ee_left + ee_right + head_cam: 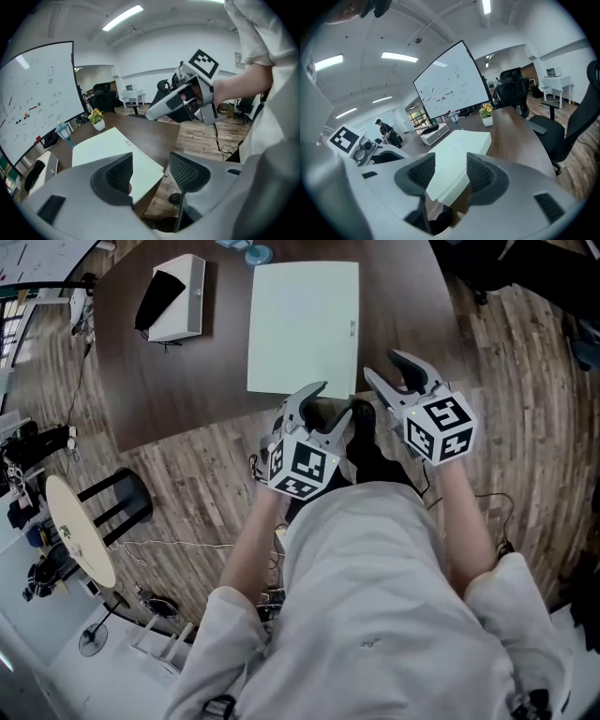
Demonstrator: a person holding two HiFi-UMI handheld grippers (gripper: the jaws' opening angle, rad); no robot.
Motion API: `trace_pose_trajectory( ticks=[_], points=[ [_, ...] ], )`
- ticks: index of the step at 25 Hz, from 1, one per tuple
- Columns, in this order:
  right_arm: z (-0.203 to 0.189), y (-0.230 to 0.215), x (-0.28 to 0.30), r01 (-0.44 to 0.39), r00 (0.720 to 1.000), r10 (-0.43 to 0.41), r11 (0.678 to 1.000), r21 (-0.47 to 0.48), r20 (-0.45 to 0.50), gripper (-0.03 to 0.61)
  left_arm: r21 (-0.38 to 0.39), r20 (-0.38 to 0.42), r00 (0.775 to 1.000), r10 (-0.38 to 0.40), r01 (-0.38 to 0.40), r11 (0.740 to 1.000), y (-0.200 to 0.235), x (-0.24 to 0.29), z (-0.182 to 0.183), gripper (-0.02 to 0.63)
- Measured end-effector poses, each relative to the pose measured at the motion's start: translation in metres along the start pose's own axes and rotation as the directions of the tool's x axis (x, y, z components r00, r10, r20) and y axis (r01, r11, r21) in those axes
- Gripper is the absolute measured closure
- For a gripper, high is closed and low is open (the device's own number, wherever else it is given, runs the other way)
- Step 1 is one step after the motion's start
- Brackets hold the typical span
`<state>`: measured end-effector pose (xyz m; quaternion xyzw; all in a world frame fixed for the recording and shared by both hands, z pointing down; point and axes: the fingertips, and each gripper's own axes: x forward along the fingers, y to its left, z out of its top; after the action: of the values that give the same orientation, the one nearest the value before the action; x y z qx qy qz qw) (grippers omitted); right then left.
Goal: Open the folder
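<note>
Folder lies closed on the table just beyond my jaws, near edge facing them, so my left gripper and right gripper hang wide open, empty, to catch its cover.

Place: open office / mtg room.
Wall: big whiteboard w/ scribbles.
Furniture: dark wood desk, black swivel chairs.
Desk top: small potted plant.
Ceiling: strip lights.
Floor: wood planks.

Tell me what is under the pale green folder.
The folder lies closed and flat on the dark brown table. Only tabletop shows around it; anything beneath or inside it is covered.
</note>
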<state>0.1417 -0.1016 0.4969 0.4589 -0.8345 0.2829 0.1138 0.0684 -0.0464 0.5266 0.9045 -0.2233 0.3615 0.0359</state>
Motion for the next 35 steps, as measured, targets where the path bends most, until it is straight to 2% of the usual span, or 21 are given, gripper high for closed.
trace_pose_trajectory(
  ticks=[3, 9, 12, 15, 19, 26, 30, 35],
  points=[
    [-0.007, 0.002, -0.001, 0.012, 1.0, -0.012, 1.0, -0.002, -0.006, 0.38, 0.066, -0.03, 0.999, -0.018, 0.02, 0.998, -0.008, 0.009, -0.014, 0.382],
    [-0.019, 0.007, -0.007, 0.028, 1.0, -0.027, 0.999, 0.02, -0.014, 0.382, 0.11, -0.048, 0.998, -0.039, 0.044, 0.993, -0.01, 0.024, -0.03, 0.382],
    [-0.024, 0.007, -0.008, 0.037, 0.999, -0.037, 0.999, 0.016, -0.022, 0.382, 0.166, -0.065, 0.998, -0.026, 0.037, 0.985, -0.007, 0.03, -0.038, 0.382],
    [-0.031, 0.009, -0.009, 0.046, 0.999, -0.046, 0.999, 0.015, -0.03, 0.382, 0.25, -0.09, 0.996, -0.011, 0.033, 0.968, -0.007, 0.035, -0.048, 0.382],
    [-0.037, 0.01, -0.01, 0.043, 0.998, -0.043, 0.999, 0.018, -0.038, 0.383, 0.379, -0.125, 0.992, 0.016, 0.033, 0.925, -0.01, 0.043, -0.058, 0.382],
    [-0.044, 0.013, -0.01, 0.024, 0.999, -0.022, 0.998, 0.056, -0.049, 0.385, 0.423, -0.123, 0.99, 0.063, -0.006, 0.906, -0.01, 0.055, -0.064, 0.382],
    [-0.04, 0.011, -0.01, 0.028, 0.999, -0.026, 0.998, 0.053, -0.047, 0.387, 0.481, -0.121, 0.986, 0.117, -0.045, 0.875, -0.005, 0.06, -0.064, 0.382],
    [-0.041, 0.009, -0.01, 0.028, 0.998, -0.026, 0.999, 0.039, -0.058, 0.388, 0.482, -0.12, 0.985, 0.121, -0.049, 0.875, -0.003, 0.061, -0.065, 0.397]
  ],
)
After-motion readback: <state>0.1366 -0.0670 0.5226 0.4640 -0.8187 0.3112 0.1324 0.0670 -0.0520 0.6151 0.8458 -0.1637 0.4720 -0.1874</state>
